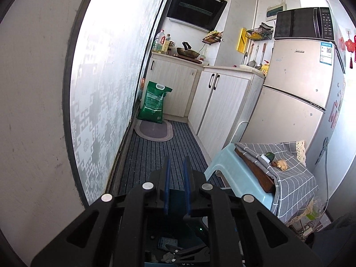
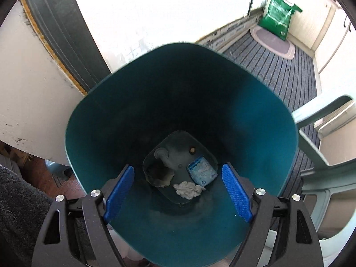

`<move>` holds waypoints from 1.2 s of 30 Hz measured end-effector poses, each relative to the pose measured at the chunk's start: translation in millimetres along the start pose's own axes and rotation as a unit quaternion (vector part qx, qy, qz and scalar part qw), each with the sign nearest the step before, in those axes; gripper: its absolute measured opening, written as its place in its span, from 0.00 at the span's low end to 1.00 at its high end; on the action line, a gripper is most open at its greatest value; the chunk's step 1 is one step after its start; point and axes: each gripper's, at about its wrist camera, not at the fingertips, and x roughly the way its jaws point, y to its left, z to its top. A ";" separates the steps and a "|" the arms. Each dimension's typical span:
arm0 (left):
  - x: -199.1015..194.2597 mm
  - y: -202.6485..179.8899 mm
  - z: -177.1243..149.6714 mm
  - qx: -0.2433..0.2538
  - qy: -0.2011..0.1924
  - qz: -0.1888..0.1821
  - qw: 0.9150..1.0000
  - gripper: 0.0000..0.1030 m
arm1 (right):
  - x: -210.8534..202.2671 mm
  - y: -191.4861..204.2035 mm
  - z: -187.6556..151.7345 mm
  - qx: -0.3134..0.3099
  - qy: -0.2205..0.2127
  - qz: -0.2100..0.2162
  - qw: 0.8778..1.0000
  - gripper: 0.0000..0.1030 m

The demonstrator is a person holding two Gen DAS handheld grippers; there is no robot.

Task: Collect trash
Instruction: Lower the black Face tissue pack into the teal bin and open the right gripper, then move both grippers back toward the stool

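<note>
Right gripper (image 2: 178,191): fingers wide apart, nothing between them, pointing steeply down into the teal bin (image 2: 278,133). Both fingers sit just inside the near rim.

Beyond the right fingers, at the bin floor: white crumpled tissue (image 2: 188,190) nearest and roughly centred between them, blue-white packet (image 2: 201,171) just behind it toward the right finger, a grey-brown crumpled wad (image 2: 160,175) toward the left finger, a pale round lid-like piece (image 2: 160,153) further back, and a small brown scrap (image 2: 192,149) at the far edge. So part of the trash looks collected already.

Left gripper (image 1: 176,184): fingers close together, only a narrow gap, nothing in it. It aims nearly level over the striped floor mat (image 1: 155,155).

Remaining trash, by my read: right of the left fingers and further out, on the grey checked cloth (image 1: 296,178) over the stool-side counter, sit a tan crumpled lump (image 1: 282,165), a dark green piece (image 1: 270,155) and a small white scrap (image 1: 264,157), all close together.

Handling guess: all light. The lump looks soft and crushable, so pinch it across the middle. The cloth is loose; come down from above to avoid snagging it. The white scrap lies flat, so go for an edge.

Far end: green sack (image 1: 153,102) on the floor against the cabinets.
</note>
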 end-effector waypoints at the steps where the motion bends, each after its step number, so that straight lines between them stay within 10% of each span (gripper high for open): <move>1: 0.0 -1.6 1.0 0.000 -0.001 0.000 1.000 0.12 | -3.6 0.3 0.4 -0.002 -0.004 0.001 1.000 0.68; 26: 1.4 -53.6 35.7 0.006 -0.058 -0.015 0.998 0.32 | -203.6 -40.2 2.0 -0.017 -0.217 -0.030 0.976 0.51; 36: 47.9 -95.8 36.7 0.040 0.000 -0.022 0.999 0.35 | -270.2 -115.5 -14.4 0.001 -0.250 -0.098 0.963 0.47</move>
